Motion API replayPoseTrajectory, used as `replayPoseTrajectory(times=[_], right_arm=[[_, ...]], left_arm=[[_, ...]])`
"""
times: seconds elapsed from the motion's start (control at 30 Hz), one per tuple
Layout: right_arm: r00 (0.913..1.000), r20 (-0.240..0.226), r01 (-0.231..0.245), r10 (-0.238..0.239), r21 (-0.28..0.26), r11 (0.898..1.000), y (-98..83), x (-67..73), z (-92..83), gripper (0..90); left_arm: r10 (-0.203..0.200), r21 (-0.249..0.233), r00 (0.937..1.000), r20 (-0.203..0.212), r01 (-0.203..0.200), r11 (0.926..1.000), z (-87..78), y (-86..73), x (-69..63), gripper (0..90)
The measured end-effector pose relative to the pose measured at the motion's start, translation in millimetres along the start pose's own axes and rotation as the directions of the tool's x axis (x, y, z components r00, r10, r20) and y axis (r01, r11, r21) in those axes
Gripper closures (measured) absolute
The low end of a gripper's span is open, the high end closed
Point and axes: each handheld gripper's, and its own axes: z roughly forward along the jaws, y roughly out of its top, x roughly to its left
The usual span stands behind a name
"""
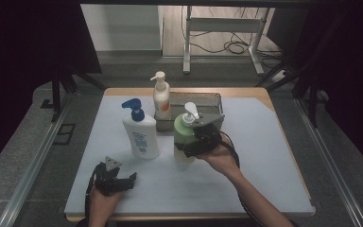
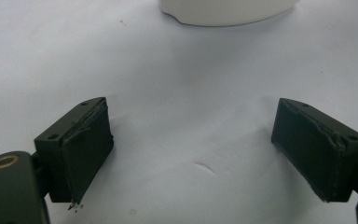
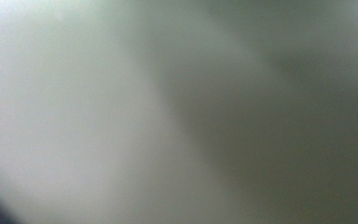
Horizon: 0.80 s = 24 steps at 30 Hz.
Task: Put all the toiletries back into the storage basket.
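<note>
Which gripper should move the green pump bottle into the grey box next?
Right. The right gripper is already around the green pump bottle with a white pump, beside the grey box. The left gripper sits open on the table, away from it.

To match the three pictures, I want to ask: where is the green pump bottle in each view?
High view: green pump bottle stands at centre, at the right gripper.
Left gripper view: not in it.
Right gripper view: blurred green surface, very close, probably the bottle.
Shared landmark: the bottle's green body.
</note>
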Motion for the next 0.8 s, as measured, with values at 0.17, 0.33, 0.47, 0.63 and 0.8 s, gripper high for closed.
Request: replayPoseTrajectory(times=[0.17, 0.33, 0.47, 0.63, 0.8], right_arm=[[0.9998, 0.019, -0.004, 0.004, -0.010, 1.000, 8.0, -3.2, -1.5, 12.3], [0.9990, 0.043, -0.010, 0.011, -0.022, 1.000, 16.5, -7.0, -3.3, 12.3], [0.9978, 0.062, -0.019, 0.021, -0.025, 0.999, 21.7, -10.7, -3.8, 12.4], [0.9961, 0.083, -0.028, 0.031, -0.031, 0.999, 28.2, -16.6, -3.6, 12.4], [0.9936, 0.104, -0.039, 0.043, -0.044, 0.998, 35.3, -22.9, -3.8, 12.4]], left_arm=[[-0.001, -0.001, 1.0000, 0.000, 0.001, 1.0000, 0.1, -0.1, 0.0, 11.7], [-0.001, -0.001, 1.0000, 0.001, 0.001, 1.0000, 0.2, 0.0, 0.1, 11.7], [-0.001, -0.001, 1.0000, 0.001, 0.001, 1.0000, 0.2, 0.0, 0.1, 11.7], [0.001, -0.001, 1.0000, 0.000, -0.001, 1.0000, 0.2, 0.0, 0.2, 11.7], [0.000, 0.000, 1.0000, 0.001, 0.000, 1.0000, 0.1, 0.0, 0.2, 11.7]])
